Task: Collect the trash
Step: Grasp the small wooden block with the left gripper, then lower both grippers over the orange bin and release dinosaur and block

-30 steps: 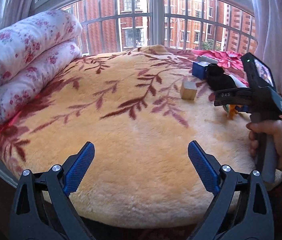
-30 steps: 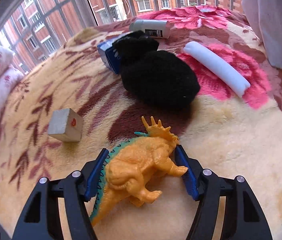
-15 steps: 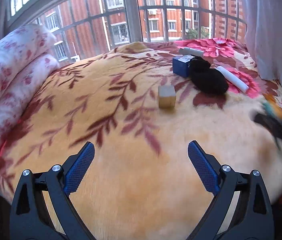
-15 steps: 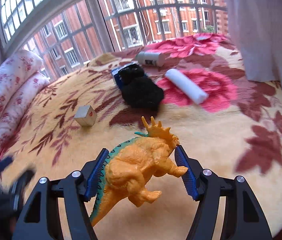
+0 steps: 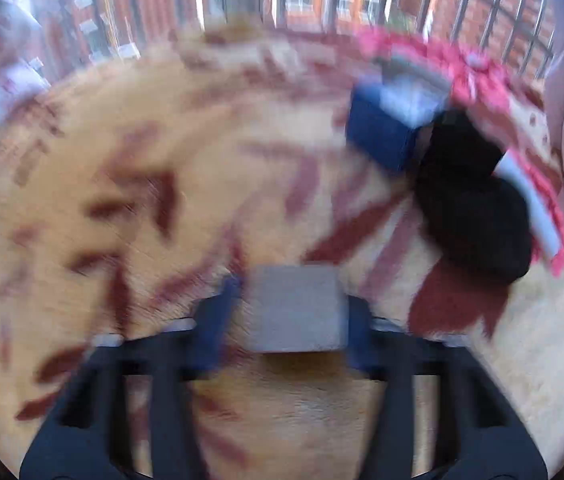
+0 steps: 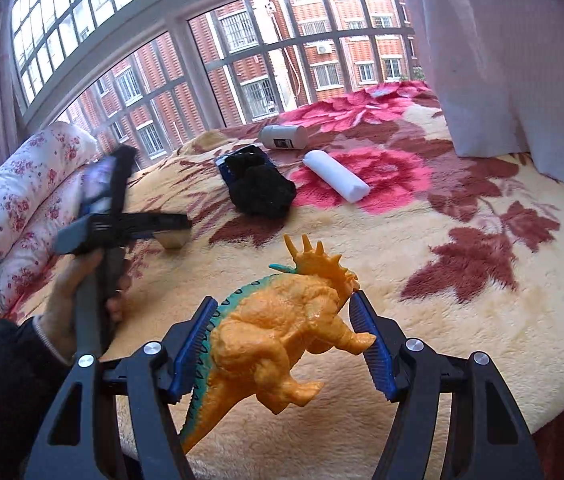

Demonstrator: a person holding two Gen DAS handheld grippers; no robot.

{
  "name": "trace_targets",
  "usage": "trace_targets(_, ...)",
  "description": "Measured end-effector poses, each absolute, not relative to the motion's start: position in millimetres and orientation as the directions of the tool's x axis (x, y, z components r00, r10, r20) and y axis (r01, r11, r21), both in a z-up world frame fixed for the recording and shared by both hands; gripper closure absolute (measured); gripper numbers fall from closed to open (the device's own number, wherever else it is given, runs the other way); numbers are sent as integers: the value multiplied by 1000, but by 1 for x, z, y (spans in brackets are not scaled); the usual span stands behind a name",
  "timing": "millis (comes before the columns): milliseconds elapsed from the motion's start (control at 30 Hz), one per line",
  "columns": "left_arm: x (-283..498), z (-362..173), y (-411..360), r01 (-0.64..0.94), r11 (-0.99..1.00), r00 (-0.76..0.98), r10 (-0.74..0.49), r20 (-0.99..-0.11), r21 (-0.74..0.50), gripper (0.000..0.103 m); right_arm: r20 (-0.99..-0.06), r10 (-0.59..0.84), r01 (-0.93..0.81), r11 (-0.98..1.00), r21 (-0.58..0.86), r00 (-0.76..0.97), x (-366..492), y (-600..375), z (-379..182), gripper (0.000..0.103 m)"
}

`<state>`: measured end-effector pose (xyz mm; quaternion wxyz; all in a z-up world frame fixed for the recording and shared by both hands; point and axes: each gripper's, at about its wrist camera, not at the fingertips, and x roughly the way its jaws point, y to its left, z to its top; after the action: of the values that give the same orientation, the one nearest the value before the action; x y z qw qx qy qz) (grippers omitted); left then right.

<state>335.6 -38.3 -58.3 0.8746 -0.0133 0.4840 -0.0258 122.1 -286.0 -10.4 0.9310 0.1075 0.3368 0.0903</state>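
My right gripper (image 6: 282, 344) is shut on an orange toy dinosaur (image 6: 282, 332) and holds it above the blanket. My left gripper (image 5: 286, 316) is down at a small wooden cube (image 5: 296, 312), which sits between its blue fingers; the view is blurred, and the pads look close to or against the cube's sides. In the right wrist view the left gripper (image 6: 174, 228) is at the cube (image 6: 174, 240) on the left. A black cloth lump (image 6: 262, 192), a blue box (image 5: 382, 136), a white roll (image 6: 336, 176) and a white bottle (image 6: 282, 137) lie further back.
All lies on a plush yellow blanket with red leaves (image 6: 422, 280) on a bay-window seat. A rolled floral quilt (image 6: 22, 200) is at the left. A white curtain (image 6: 502, 60) hangs at the right. Barred windows stand behind.
My left gripper has swept forward and right to the wooden cube and narrowed around it. My right gripper has lifted and drawn back with the dinosaur.
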Motion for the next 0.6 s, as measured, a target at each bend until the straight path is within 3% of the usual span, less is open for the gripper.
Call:
trace_targets(367, 301, -36, -22, -9, 997, 628, -53, -777, -75, 68, -611, 291, -141, 949, 282, 736, 116, -261, -16, 37)
trace_targets(600, 184, 7, -4, 43, 998, 678, -69, -731, -54, 68, -600, 333, -231, 942, 243, 727, 82, -233, -1, 37)
